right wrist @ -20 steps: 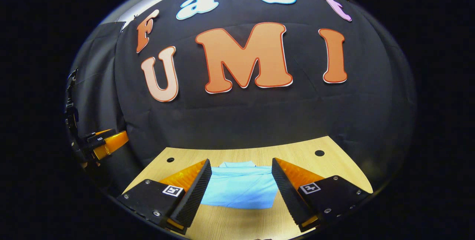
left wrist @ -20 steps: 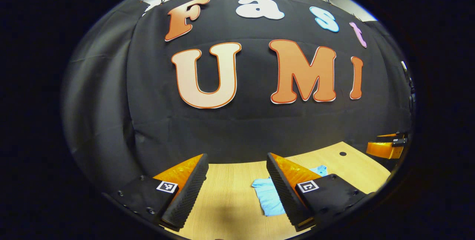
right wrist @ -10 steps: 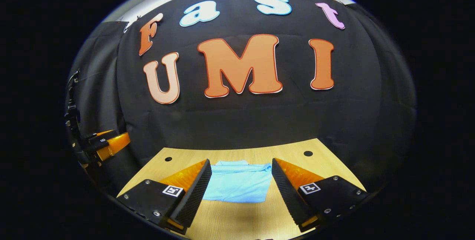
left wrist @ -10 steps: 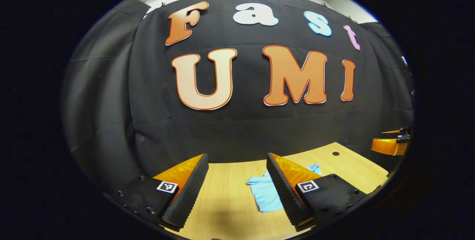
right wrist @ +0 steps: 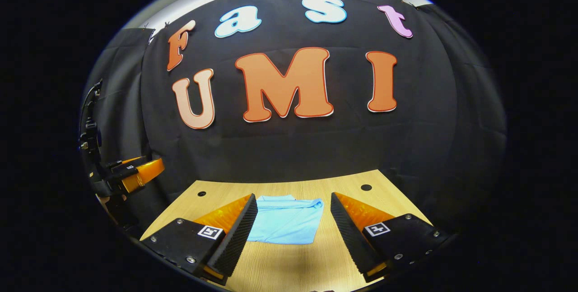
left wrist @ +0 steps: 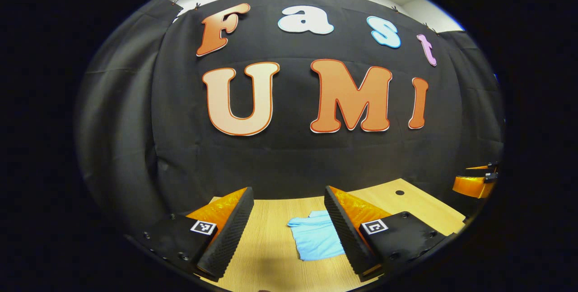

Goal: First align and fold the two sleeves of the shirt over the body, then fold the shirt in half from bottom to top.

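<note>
Both grippers drawn back from light-blue folded cotton shirt (right wrist: 287, 224) since earlier frames. Shirt left flat on pale wooden table (right wrist: 352, 195). Left gripper (left wrist: 289, 233), right gripper (right wrist: 293, 235) fingers held apart, empty. Folding judged complete.

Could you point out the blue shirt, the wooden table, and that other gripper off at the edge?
shirt (right wrist: 285, 222), right gripper view, middle of the folded cloth.
table (right wrist: 289, 265), right gripper view, bare wood in front of the shirt.
left gripper (right wrist: 156, 167), right gripper view, tips of its fingers.

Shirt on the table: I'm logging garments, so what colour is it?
Plain light blue shirt, with no visible pattern; clearest in the right gripper view.
</note>
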The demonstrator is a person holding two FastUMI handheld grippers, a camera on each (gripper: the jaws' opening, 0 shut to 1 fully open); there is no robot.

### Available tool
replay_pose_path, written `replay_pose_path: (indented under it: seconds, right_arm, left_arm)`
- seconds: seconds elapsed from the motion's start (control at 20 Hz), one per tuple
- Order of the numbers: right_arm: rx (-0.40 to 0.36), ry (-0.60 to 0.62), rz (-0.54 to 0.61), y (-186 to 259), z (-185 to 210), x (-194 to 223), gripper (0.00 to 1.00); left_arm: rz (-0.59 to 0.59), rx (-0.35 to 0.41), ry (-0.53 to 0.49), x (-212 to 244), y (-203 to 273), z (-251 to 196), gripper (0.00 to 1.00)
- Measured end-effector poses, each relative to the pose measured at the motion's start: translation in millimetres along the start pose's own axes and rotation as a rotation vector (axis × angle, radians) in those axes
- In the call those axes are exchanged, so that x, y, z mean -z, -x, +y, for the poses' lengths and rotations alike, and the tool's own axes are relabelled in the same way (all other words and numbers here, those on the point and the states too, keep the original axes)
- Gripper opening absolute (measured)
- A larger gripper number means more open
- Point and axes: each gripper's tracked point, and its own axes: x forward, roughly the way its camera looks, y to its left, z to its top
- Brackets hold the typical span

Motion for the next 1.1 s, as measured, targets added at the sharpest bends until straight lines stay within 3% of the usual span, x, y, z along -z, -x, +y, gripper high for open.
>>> replay_pose_path:
  seconds: [1.1]
  right_arm:
    - [0.043,-0.034,-0.034,37.0,-10.8,-1.2,0.98]
  left_arm:
    - [-0.039,-0.008,-0.025,-13.9,44.6,-0.5,1.0]
